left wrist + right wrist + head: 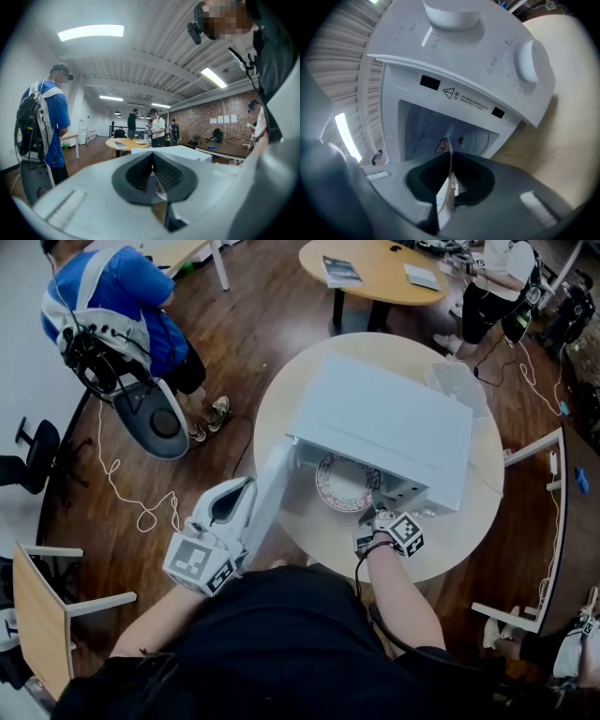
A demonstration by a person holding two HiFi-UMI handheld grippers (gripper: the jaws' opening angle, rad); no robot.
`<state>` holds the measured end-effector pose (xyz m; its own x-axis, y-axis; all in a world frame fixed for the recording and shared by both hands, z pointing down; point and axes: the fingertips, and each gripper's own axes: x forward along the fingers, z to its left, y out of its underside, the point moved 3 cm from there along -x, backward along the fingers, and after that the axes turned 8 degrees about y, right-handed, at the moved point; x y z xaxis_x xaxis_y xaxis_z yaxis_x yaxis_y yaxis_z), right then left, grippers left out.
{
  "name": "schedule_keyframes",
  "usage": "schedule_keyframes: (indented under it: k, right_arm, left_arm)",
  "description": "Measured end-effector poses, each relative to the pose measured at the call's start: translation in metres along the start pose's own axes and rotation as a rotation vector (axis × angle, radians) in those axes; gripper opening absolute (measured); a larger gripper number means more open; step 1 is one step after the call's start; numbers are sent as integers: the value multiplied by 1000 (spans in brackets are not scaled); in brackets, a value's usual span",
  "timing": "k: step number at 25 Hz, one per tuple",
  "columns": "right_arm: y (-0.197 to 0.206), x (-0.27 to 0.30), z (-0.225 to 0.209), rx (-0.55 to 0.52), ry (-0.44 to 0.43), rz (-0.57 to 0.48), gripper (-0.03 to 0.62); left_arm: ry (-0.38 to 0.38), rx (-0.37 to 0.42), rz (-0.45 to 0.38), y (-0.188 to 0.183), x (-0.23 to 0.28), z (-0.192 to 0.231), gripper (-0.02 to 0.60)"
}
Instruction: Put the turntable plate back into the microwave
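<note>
Gripping the turntable plate (339,486) by its near rim, the right gripper (373,518) has its jaws pinched on the edge; in the right gripper view the plate sits edge-on between the pads and runs straight ahead toward the open cavity. The microwave (394,423) sits on the round table (450,540) with its door (272,488) swung out to the person's left. From the head view the plate looks roughly level, far part under the cavity roof, near part out over the table. So the plate lies dead ahead of the right gripper, along its pointing line, with the cavity directly beyond. My read: the insert is partly done, and the next move is a straight push forward, then lower onto the cavity floor. The hub isn't visible, so I can't tell whether the plate is centred. The left gripper (242,489) is over by the door, well apart from the plate, jaws pressed together with nothing clamped. The right hand is the one on the job. Risk: the rim clipping the cavity frame if the plate tilts.
</note>
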<state>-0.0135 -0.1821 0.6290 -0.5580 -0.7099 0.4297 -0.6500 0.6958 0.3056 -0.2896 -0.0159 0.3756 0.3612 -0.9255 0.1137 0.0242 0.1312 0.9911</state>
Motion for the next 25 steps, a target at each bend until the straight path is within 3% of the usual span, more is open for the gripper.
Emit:
schedule_keyframes:
  k: [3, 5, 25]
  right_arm:
    - [7, -2, 3, -10, 42, -13, 21]
    - [14, 14, 17, 10, 10, -11, 21]
    - [5, 45, 23, 8, 15, -3, 21]
  left_arm:
    - [11, 1, 5, -14, -13, 4, 5]
    - [-5, 0, 4, -17, -17, 14, 5]
    - [6, -53, 51, 4, 6, 25, 5]
